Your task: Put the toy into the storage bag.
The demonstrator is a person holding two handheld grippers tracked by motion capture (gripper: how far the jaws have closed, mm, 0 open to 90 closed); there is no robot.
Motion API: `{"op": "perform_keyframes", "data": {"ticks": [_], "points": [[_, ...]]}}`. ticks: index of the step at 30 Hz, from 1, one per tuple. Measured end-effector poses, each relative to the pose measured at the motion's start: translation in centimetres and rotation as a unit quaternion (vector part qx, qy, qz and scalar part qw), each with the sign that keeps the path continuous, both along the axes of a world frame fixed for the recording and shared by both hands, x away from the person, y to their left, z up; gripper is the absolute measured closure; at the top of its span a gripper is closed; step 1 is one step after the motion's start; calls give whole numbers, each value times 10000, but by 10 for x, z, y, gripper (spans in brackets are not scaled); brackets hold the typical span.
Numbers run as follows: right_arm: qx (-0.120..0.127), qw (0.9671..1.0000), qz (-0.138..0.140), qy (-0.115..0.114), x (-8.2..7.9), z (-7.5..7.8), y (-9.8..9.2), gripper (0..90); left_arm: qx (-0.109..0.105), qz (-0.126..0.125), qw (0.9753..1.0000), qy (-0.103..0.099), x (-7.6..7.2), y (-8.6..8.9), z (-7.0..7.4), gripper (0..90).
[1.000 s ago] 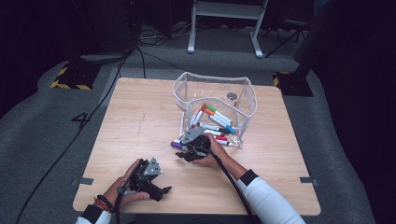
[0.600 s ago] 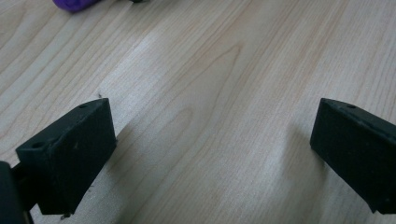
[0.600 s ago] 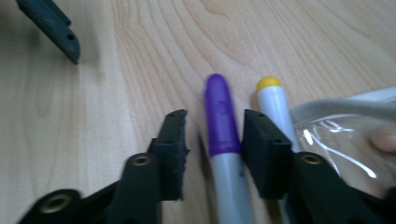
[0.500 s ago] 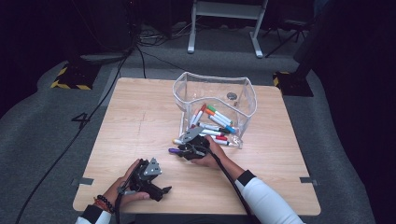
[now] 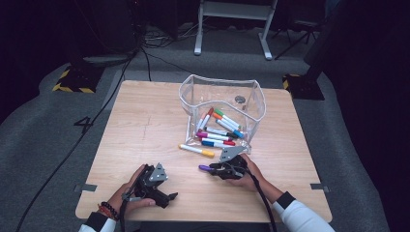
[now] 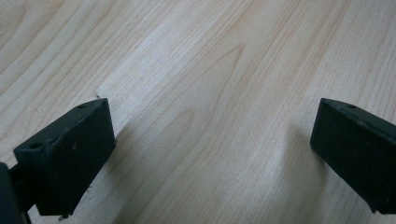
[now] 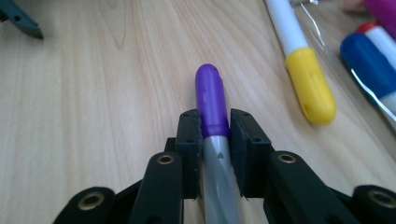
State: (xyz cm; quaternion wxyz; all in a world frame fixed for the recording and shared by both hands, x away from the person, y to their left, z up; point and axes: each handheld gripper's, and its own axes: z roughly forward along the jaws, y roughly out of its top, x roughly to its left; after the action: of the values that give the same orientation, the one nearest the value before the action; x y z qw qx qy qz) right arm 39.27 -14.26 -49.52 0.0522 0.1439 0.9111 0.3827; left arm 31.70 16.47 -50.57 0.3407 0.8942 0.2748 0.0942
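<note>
While low over the table (image 5: 145,121), right tongs (image 7: 214,128) clamped on purple-capped marker (image 7: 211,100); left tongs (image 6: 210,140) wide open, empty.

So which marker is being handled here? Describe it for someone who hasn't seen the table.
Start at the clear pouch on the wooden table; nearer the person, the right tool is shut on the purple-capped marker. It alone has a grey barrel and is off the table.

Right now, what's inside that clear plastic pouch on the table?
The clear pouch lies open toward the person. Inside are several capped markers in orange, green, blue, red and magenta, plus a small dark round thing at the back. Overlaps hide the exact marker count.
</note>
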Motion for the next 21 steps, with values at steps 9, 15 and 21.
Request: {"op": "perform_keyframes", "data": {"ticks": [9,15,21], "points": [[77,9999,-71,10,-12,2,-37,751,0,1,10000,-2,0,0,0,2],[310,9983,-474,-149,-12,16,-70,751,1,0,10000,0,0,0,0,2],[608,9949,-739,-328,-13,34,-95,751,0,-1,10000,1,0,0,0,1]]}}
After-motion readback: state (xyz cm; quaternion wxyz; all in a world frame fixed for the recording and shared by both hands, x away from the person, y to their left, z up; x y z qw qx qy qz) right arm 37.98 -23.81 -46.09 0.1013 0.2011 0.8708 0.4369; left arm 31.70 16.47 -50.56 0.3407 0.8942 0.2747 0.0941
